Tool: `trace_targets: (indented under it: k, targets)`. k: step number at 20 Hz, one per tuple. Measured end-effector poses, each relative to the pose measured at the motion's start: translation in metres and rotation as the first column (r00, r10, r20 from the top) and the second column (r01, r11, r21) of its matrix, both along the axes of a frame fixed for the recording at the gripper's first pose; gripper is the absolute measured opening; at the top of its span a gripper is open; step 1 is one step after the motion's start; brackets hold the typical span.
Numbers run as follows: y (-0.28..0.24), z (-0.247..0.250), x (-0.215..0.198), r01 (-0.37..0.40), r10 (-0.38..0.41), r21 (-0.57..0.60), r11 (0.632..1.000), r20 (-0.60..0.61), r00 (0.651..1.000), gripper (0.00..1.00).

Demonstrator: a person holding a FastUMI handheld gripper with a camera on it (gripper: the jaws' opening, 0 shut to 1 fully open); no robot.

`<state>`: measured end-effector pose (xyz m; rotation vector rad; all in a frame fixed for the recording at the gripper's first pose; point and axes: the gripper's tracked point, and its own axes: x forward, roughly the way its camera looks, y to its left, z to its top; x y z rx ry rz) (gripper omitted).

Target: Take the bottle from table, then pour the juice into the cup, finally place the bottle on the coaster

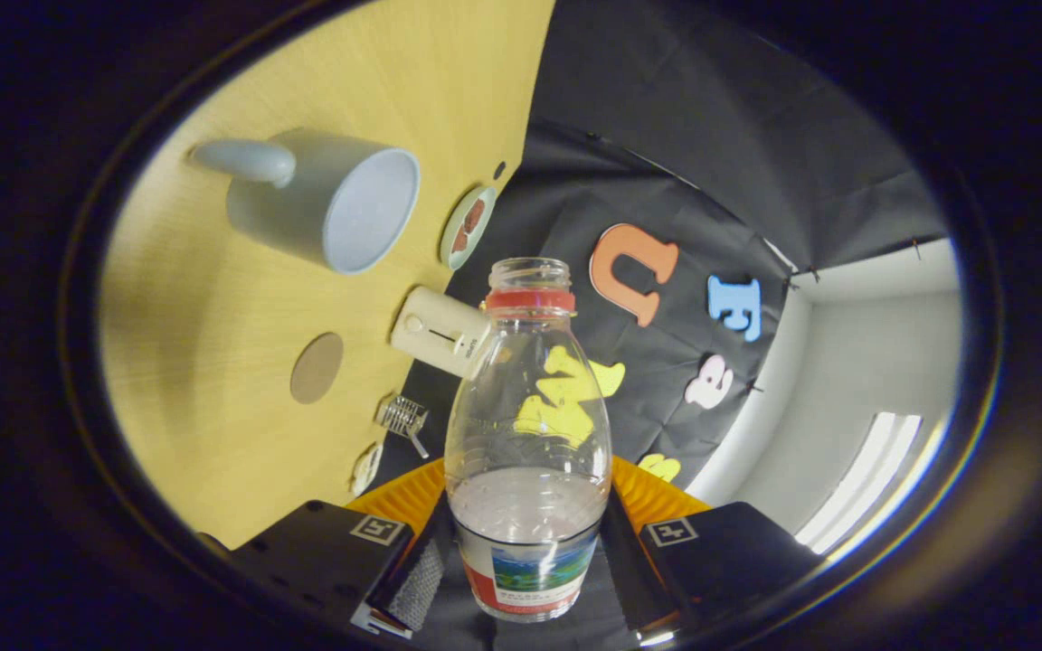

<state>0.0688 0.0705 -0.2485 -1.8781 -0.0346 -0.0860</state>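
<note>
Clear plastic, ribbed near the base, fills the middle: the bottle (528, 434) sits clamped between both fingers of the gripper (525, 570), label low, red collar ring under an uncapped mouth, liquid pooled at the bottom. The whole view is rolled sideways, so the yellow wood-grain table (213, 362) stands like a wall beside it. On that table the pale smooth cup (326, 199) shows its open mouth, and a flat round brown coaster (317, 367) lies nearer the fingers.
</note>
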Motion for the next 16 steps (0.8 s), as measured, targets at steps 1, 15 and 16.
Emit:
trace_targets:
  k: [1, 15, 16]
  targets:
    - [-0.001, -0.003, -0.002, -0.002, 0.002, 0.047, 0.999, -0.007, 1.000, 0.82]
    - [-0.016, -0.009, 0.004, 0.043, -0.006, 0.716, 0.697, -0.054, 0.999, 0.82]
    - [-0.021, -0.007, 0.007, 0.048, -0.014, 0.746, 0.664, -0.053, 0.999, 0.82]
